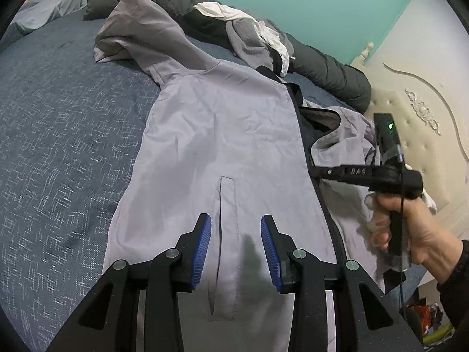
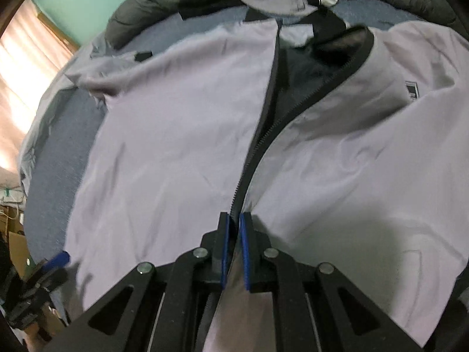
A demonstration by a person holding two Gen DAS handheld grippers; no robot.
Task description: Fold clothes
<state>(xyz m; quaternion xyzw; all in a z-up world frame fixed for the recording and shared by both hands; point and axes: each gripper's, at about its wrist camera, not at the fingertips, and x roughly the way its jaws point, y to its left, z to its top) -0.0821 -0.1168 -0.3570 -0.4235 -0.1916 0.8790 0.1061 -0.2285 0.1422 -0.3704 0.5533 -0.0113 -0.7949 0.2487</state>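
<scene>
A light grey-lilac zip jacket lies spread on the bed, front up, its black zipper open at the collar. My left gripper is open just above the jacket's left front panel, its blue pads either side of a slit pocket. My right gripper is shut on the zipper edge near the hem; it also shows in the left wrist view, held by a hand. One sleeve stretches away toward the far pillows.
The bed has a dark blue patterned cover. A dark grey duvet roll with a grey and white pile of clothes lies along the far side. A cream headboard stands at right. Boxes and clutter stand beside the bed.
</scene>
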